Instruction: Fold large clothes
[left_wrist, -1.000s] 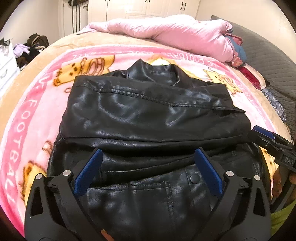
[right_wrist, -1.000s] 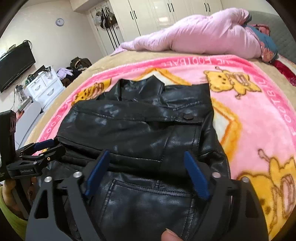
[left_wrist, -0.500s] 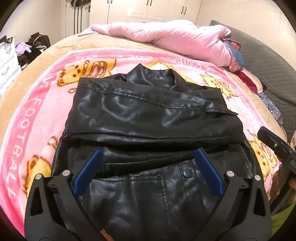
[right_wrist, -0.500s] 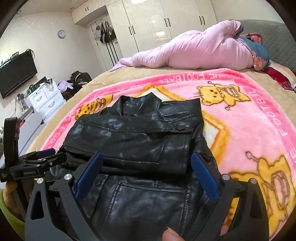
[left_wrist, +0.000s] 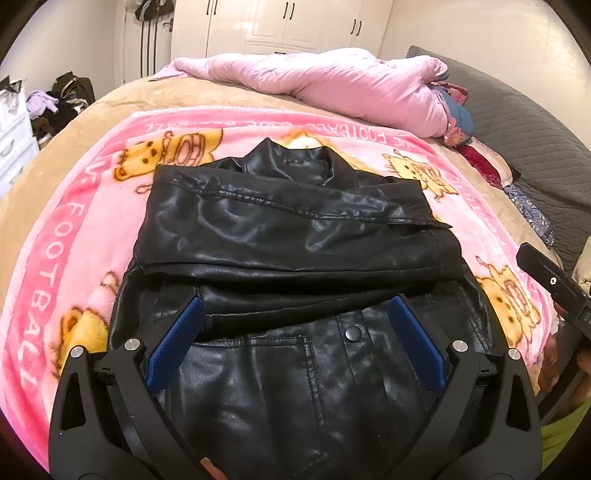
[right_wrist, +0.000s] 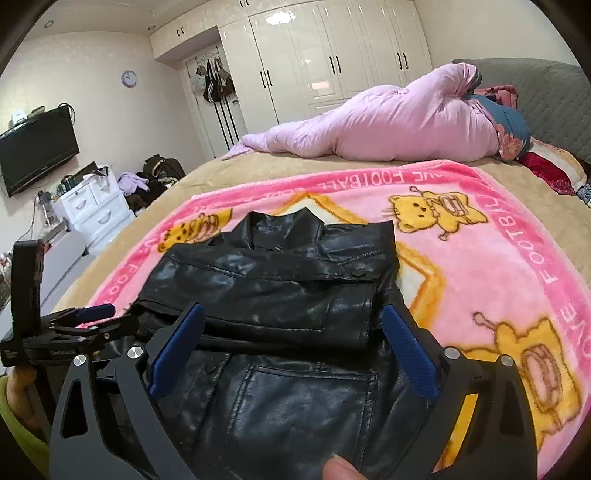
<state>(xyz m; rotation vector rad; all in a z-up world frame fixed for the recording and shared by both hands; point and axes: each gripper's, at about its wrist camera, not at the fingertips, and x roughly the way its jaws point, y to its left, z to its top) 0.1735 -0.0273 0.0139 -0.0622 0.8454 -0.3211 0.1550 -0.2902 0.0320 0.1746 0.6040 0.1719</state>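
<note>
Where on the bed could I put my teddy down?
Free: pink blanket right of the black jacket, and tan cover between blanket and pink duvet. Crowded: the middle, and the headboard side with pillows.

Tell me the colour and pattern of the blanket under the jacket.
The blanket is pink with yellow cartoon animals and white lettering, clearest in the right wrist view.

Both claws have drawn back and up from the jacket; the right claw has just spread wider, gripping nothing.
</note>
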